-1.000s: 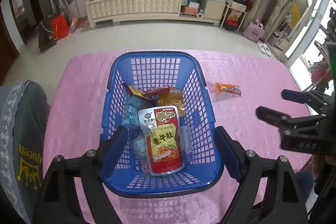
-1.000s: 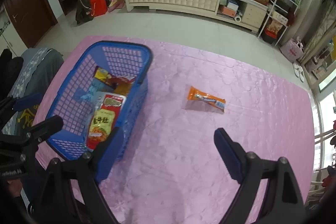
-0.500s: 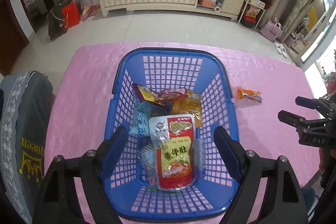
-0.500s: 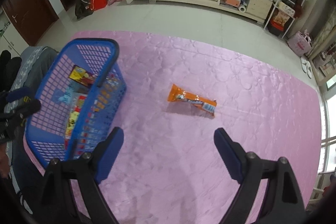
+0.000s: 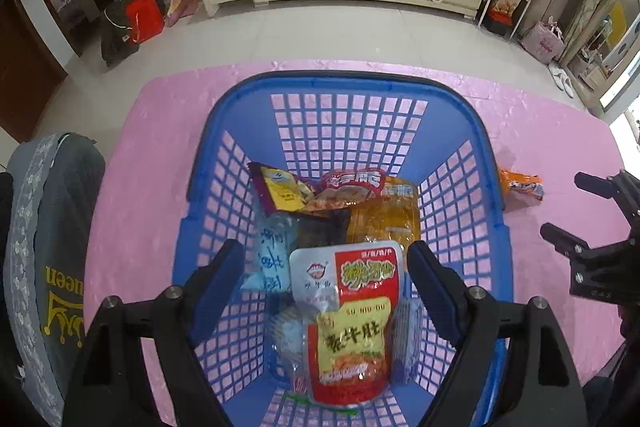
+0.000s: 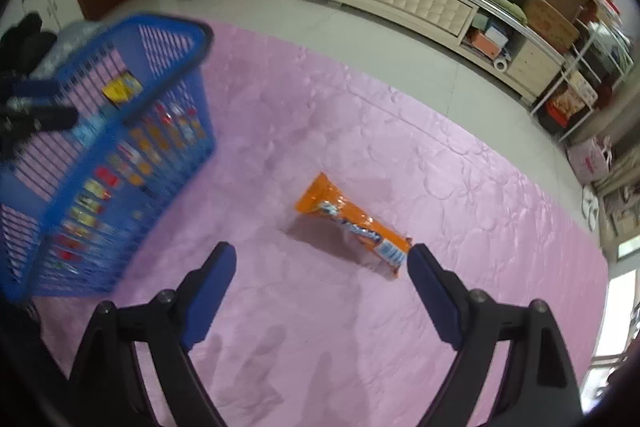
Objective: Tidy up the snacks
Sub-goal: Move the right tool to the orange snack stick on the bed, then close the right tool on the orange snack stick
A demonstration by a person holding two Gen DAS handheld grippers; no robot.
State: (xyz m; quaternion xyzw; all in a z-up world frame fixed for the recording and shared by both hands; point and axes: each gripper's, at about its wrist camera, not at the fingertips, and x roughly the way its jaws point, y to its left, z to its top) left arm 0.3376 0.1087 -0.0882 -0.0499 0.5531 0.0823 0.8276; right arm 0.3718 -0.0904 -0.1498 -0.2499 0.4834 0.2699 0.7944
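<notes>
Basket (image 5: 490,163): moulded blue plastic lattice, smooth. Snack packets (image 5: 352,323): glossy printed film. Orange packet (image 6: 354,227): shiny film. Table cover (image 6: 440,167): pink cloth, apparently quilted, slight sheen. Gripper pads (image 6: 210,287): matt blue.

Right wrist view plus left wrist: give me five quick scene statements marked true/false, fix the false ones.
1. The orange snack packet lies on the pink tablecloth, outside the blue basket. True.
2. The right gripper is clamped on the orange packet. False: it is open and nothing is between its pads.
3. The basket is empty. False: several packets lie in it, with a red-and-yellow pouch on top.
4. The left gripper is open above the basket. True.
5. The orange packet stands upright. False: it lies flat.
</notes>
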